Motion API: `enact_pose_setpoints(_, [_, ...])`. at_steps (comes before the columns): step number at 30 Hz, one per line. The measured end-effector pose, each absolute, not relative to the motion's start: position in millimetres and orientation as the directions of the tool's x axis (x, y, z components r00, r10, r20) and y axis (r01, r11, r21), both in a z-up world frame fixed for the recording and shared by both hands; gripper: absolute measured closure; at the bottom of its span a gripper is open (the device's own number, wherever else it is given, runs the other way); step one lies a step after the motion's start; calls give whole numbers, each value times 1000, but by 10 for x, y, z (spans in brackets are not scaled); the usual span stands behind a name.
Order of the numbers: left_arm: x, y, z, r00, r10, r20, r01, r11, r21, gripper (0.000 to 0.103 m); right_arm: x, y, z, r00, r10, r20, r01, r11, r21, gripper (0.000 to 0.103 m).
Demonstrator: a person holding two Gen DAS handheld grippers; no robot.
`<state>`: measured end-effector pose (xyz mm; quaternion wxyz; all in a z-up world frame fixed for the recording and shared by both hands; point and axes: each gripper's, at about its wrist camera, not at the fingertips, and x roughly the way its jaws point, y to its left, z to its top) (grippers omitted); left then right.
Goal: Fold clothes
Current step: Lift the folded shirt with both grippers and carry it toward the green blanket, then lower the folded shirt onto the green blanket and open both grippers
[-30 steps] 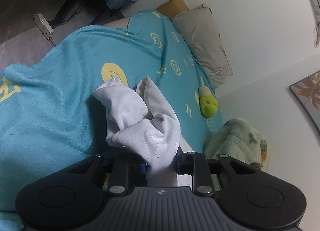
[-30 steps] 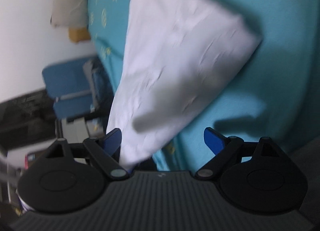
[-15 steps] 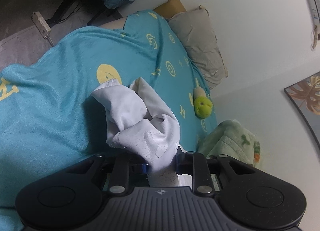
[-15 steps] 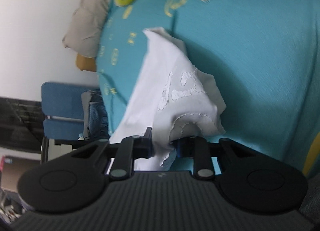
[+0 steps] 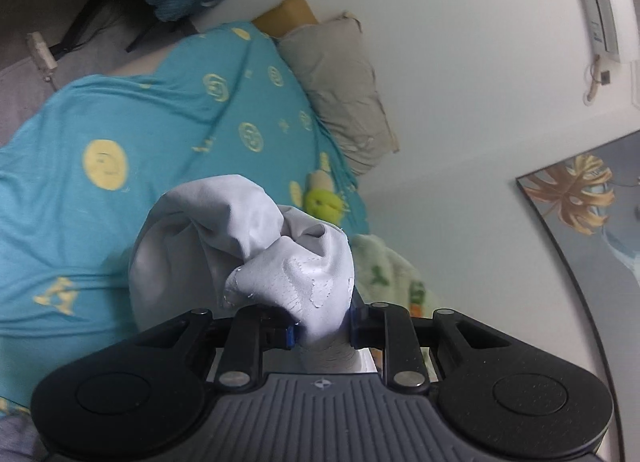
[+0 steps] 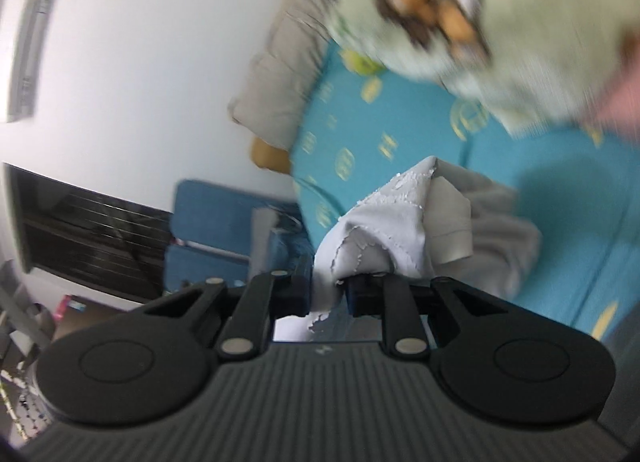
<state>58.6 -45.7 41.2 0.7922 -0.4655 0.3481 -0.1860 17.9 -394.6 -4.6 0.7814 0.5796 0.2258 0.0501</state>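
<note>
Fabric bunched in both my grippers above the bed.

My left gripper is clamped on the white garment, which rises crumpled toward frame centre with no clear long axis; my right gripper pinches another fold of it. Around it: a green plush toy right of centre, a grey pillow at the upper middle, a pale green blanket blurred at upper right. The teal bedsheet fills the left; white wall behind.
</note>
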Motion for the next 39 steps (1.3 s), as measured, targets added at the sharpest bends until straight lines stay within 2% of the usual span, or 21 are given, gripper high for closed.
enact_pose_setpoints(4, [931,-1122,844,671,-664,-329,39,475,-879,79,388,-4577,350,919,316,-234,143,285,948,83])
enact_pose_setpoints(7, [1321,-1729,1088,642,-723,-255,79,394,-916,79,600,-5133,730,943,269,-197,111,303,946,83])
enact_pose_setpoints(12, [1664,-2602,1044,577,-786,-223,161,377,-912,79,856,-5968,1403,979,117,-166,93,466,880,84])
enact_pose_setpoints(15, [1848,-3113,989,534,-819,-211,211,370,-905,79,905,-6352,1554,988,26,-151,114,537,836,84])
enact_pose_setpoints(18, [2033,-3623,934,489,-849,-201,260,361,-896,78,893,-6627,1426,986,-27,-165,153,555,818,84])
enact_pose_setpoints(21, [2170,-4029,827,445,-873,-199,301,355,-885,78,796,-6761,1106,974,-45,-224,212,543,812,84])
enact_pose_setpoints(27, [1968,-3789,135,397,-879,-263,315,400,-861,78,437,-6610,455,961,1,-278,242,487,839,84])
enact_pose_setpoints(35, [1584,-3563,-81,345,-828,-441,379,553,-742,77,10,-6386,-23,926,47,-374,321,423,847,84])
enact_pose_setpoints(39, [1492,-3535,-225,340,-808,-481,416,588,-694,75,-76,-6312,-236,898,60,-436,378,403,833,83])
